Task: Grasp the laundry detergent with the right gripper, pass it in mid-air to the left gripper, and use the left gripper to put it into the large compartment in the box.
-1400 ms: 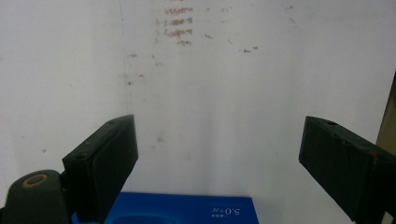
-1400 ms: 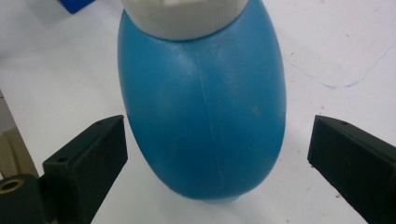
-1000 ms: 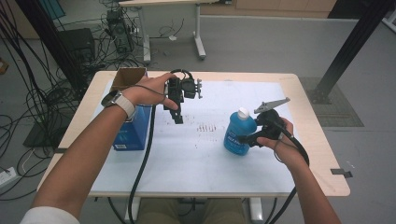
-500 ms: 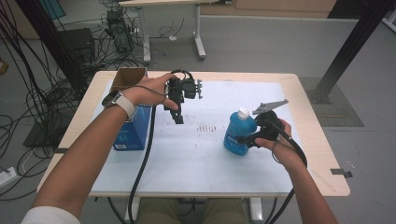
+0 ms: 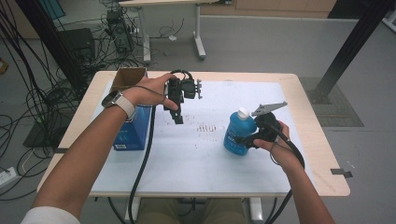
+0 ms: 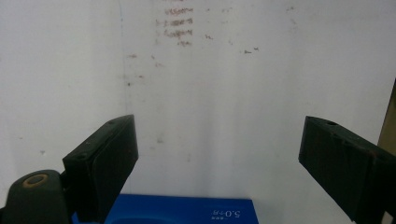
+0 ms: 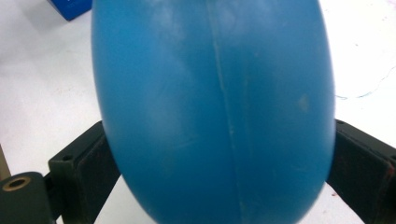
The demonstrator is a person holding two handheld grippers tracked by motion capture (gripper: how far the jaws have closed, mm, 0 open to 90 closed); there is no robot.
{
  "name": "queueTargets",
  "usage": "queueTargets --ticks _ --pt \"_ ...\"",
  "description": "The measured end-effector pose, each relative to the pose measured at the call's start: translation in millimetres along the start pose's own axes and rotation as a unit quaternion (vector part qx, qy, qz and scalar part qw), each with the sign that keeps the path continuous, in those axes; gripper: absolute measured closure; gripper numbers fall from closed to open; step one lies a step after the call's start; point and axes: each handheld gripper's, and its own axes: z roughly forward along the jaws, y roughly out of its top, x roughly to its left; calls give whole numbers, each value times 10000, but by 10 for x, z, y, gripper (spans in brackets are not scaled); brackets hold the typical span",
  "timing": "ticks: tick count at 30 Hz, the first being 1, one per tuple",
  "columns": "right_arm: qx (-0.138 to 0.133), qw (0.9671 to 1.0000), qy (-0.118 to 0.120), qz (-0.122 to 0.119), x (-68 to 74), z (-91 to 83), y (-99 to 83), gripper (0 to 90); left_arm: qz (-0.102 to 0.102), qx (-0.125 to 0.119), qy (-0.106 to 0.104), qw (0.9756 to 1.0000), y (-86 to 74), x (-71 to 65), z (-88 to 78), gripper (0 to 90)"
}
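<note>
Bottle (image 5: 239,132), blue with a white cap, sits between the right gripper (image 5: 254,138) fingers (image 7: 86,170), one pad pressed on each side of its belly, so they are clamped on it. It stands upright on the white sheet (image 5: 196,149), right of centre on the desk (image 5: 308,116). Right gripper view: the bottle's moulded seam runs down the middle between the fingers. Left gripper (image 5: 179,116) points down over the sheet, well apart from the bottle, its fingers (image 6: 107,158) spread wide with nothing between them. Blue box (image 5: 132,130) lies just beside the left hand (image 5: 144,93) at the desk's left side; its top edge shows low in the left gripper view. Open cardboard box (image 5: 128,77) sits behind it.
</note>
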Motion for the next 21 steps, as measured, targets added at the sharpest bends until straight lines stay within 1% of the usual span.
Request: queueTargets --ticks 2,21 --pt "-20 10000 -10 -21 -3 0 -2 65 -2 -3 0 10000 -2 -1 1 123" --pt "-110 9999 -9 38 8 41 -67 64 -12 -11 -15 10000 -5 -4 20 123"
